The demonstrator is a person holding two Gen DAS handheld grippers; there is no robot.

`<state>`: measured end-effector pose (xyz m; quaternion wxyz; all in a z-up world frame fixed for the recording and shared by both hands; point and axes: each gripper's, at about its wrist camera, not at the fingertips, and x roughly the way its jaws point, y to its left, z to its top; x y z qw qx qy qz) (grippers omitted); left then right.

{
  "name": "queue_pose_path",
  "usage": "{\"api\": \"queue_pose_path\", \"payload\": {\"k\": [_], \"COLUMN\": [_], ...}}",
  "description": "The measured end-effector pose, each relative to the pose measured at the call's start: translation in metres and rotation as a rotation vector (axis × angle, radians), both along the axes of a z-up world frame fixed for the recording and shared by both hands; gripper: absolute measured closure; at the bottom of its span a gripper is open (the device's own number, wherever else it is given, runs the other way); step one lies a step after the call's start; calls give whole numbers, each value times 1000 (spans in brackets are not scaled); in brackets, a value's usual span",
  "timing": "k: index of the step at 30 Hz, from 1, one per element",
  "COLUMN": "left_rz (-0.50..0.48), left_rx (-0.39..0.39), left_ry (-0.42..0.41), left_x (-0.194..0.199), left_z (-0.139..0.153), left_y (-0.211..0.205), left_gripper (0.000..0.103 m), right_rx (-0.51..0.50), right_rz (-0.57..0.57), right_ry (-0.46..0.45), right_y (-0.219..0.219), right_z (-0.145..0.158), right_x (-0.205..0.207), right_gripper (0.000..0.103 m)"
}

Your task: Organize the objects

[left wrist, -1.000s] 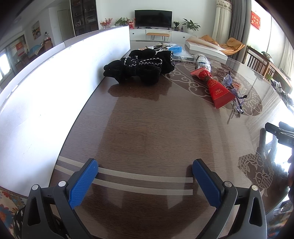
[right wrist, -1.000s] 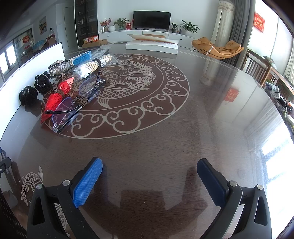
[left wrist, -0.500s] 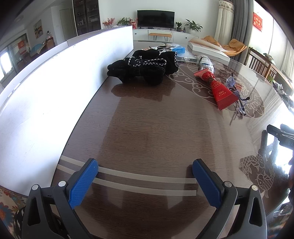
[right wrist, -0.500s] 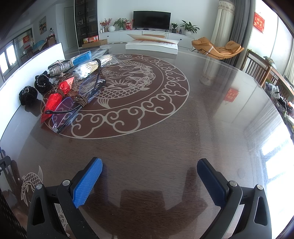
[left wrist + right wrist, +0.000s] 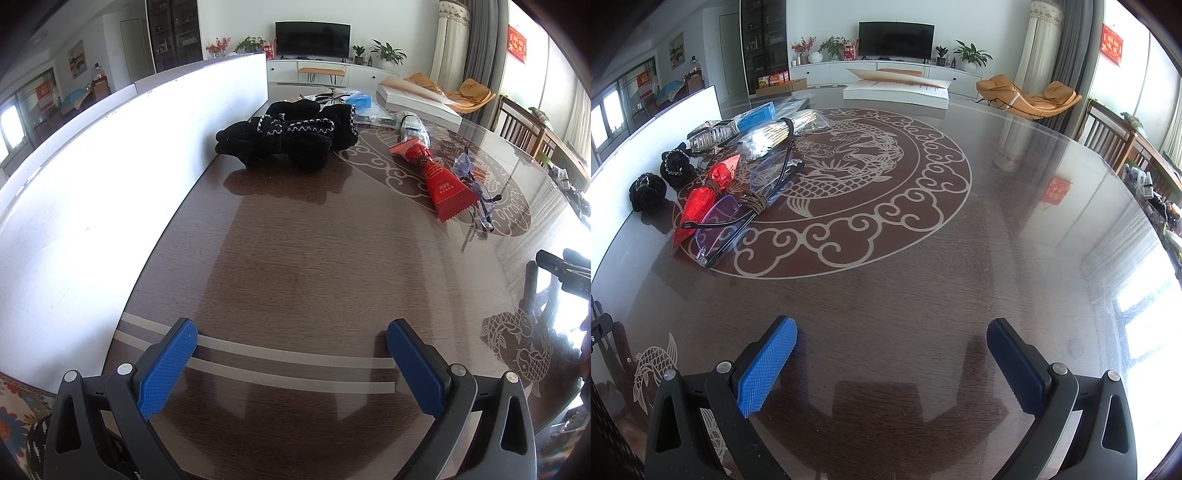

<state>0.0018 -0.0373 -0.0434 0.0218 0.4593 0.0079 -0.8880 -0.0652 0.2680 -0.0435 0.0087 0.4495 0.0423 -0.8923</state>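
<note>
left gripper [image 5: 290, 354] at bottom of frame, blue pads spread wide, nothing between them, above bare brown table [image 5: 314, 258]. right gripper [image 5: 892, 354] likewise wide open and empty. black gloves [image 5: 291, 134] piled upper centre of the left view, beside white board [image 5: 92, 184]. red packet [image 5: 441, 181] upper right, glasses [image 5: 480, 206] just beside it. in the right view, upper left: red packet [image 5: 701, 199], glasses [image 5: 735, 218], chopstick bundle [image 5: 779, 133], blue box [image 5: 755, 116].
</note>
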Motion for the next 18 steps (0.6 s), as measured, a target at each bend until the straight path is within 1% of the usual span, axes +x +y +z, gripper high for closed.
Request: {"api": "queue_pose_path", "payload": {"k": [18], "left_rz": [-8], "left_rx": [1], "left_ry": [4], "left_x": [-2], "left_z": [0], "left_y": [-1], "left_gripper": [0], "right_rx": [0], "right_rz": [0], "right_ry": [0], "right_y": [0], "right_z": [0], "right_x": [0], "right_gripper": [0]}}
